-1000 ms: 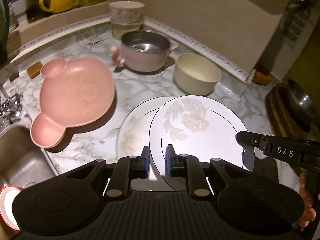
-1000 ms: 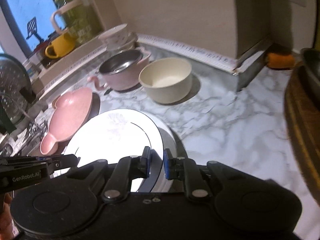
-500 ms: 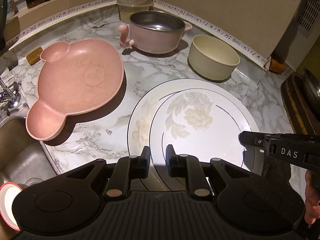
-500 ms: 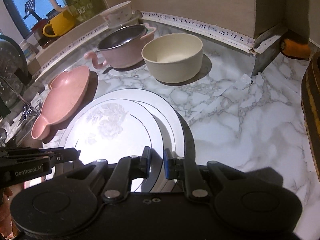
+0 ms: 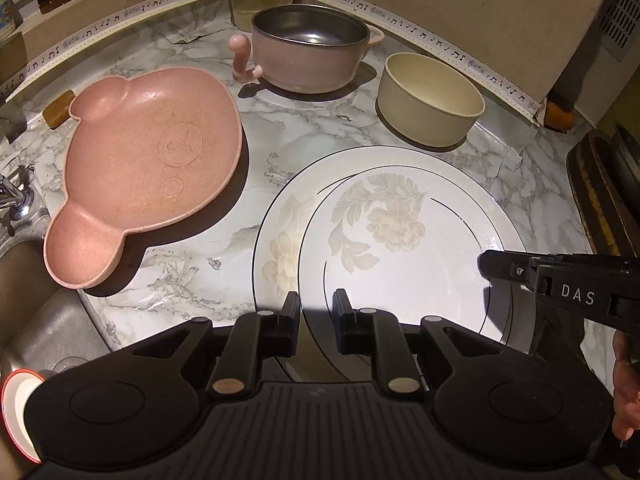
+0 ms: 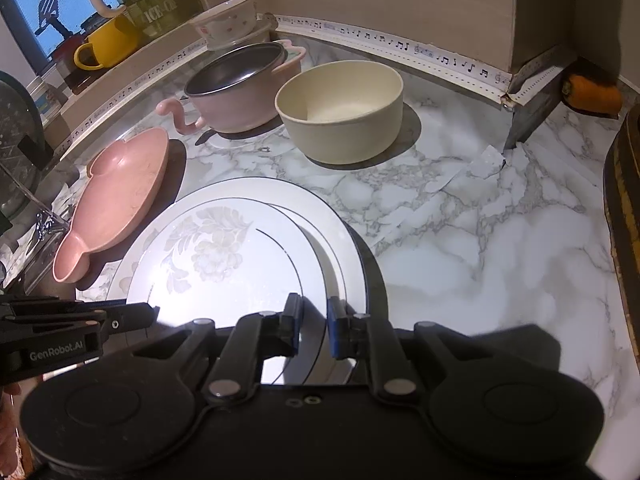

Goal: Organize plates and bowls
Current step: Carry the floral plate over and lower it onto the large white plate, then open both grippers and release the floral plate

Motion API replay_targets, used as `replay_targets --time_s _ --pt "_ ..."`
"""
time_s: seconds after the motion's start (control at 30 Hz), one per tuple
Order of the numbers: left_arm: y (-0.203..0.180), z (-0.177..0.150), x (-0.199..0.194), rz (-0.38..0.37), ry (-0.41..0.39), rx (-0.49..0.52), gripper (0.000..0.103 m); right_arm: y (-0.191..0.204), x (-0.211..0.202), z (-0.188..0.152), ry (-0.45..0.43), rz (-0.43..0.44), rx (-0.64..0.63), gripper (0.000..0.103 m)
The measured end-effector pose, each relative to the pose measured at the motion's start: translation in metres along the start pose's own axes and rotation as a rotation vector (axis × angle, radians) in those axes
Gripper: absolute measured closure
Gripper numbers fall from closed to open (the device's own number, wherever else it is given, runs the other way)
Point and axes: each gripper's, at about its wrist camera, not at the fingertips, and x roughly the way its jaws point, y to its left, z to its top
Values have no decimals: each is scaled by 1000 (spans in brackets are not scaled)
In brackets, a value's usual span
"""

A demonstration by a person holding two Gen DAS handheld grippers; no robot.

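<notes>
While both claws grip the near rim of the smaller floral plate, the left gripper and the right gripper each stand nearly closed, pinching its thin glossy edge. That plate, white china with a pale flower print and a fine dark line, lies over a larger matching plate on the marbled counter. Left of them rests a matte, speckled pink bear-shaped dish. Behind stand a steel-lined pink pot and a round cream bowl, well apart from the plates
</notes>
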Motion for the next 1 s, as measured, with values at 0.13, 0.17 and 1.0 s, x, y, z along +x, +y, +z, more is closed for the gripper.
replay_targets --time_s 0.13,0.17,1.0 --pt "3 0 0 -16 4 -9 87 -5 0 0 5 21 19 90" --pt "3 0 0 -20 4 -10 87 -6 0 1 8 28 28 90" --pt "2 -1 -2 -15 1 21 87 8 -3 -1 32 -18 -98 86"
